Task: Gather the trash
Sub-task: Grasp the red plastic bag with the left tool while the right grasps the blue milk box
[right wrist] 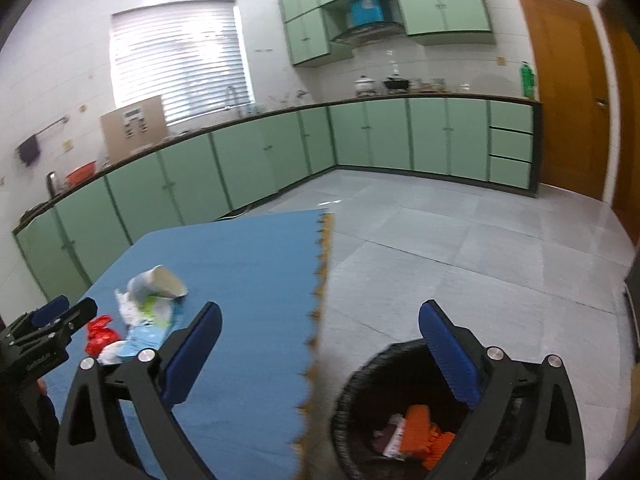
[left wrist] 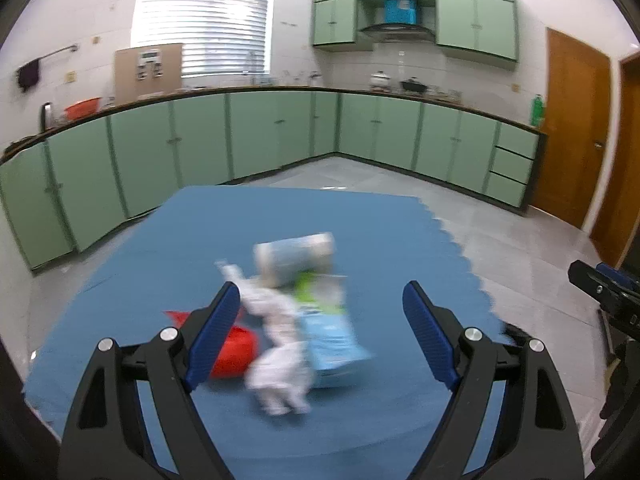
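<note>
Now, with your left gripper and right gripper both released and empty, approach the crumpled tissue mid-mat, pinch it centrally, then carry it to the bin.

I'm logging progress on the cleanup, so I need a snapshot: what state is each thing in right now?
Left gripper: open, empty.
Right gripper: open, empty.
Bin: open, on the floor, some trash inside.
Orange wrapper: in the bin.
Paper cup: tipped on its side on the mat.
White tissue: crumpled, on the mat.
Blue packet: lying flat on the mat.
Red wrapper: crumpled, on the mat.
</note>
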{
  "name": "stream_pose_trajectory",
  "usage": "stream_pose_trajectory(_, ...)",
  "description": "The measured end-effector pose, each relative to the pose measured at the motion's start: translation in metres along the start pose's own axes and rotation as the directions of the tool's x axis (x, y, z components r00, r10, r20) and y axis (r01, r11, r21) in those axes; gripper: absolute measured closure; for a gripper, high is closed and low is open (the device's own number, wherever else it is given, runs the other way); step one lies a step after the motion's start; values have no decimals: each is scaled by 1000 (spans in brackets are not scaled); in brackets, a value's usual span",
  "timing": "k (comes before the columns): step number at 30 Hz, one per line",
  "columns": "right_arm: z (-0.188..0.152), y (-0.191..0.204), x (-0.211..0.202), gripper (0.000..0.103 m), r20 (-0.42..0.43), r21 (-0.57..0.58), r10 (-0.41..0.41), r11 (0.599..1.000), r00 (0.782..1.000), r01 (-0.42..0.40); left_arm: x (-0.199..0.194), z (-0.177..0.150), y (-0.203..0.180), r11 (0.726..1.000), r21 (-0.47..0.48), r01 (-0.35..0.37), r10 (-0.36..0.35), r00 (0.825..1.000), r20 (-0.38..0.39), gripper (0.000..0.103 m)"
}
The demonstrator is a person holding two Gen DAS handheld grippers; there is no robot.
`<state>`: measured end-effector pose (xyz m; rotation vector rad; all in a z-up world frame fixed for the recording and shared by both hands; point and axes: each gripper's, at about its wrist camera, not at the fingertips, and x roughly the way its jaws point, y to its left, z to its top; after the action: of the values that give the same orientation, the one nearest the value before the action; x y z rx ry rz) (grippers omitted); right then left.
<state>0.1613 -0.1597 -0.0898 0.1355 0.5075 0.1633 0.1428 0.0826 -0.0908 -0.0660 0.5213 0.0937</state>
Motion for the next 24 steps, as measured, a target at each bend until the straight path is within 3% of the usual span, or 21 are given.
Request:
stream_pose_trajectory(7, -13, 54, 25, 6, -18, -54, 54, 997, 998, -55, 9, -7, 52, 995, -33, -94, 93, 995, -42, 22)
stream_pose_trajectory(24, -39, 113, 59, 7, -115, -114, 96, 987, 989, -109, 57, -32, 94, 990, -95, -104, 85, 979, -185, 25)
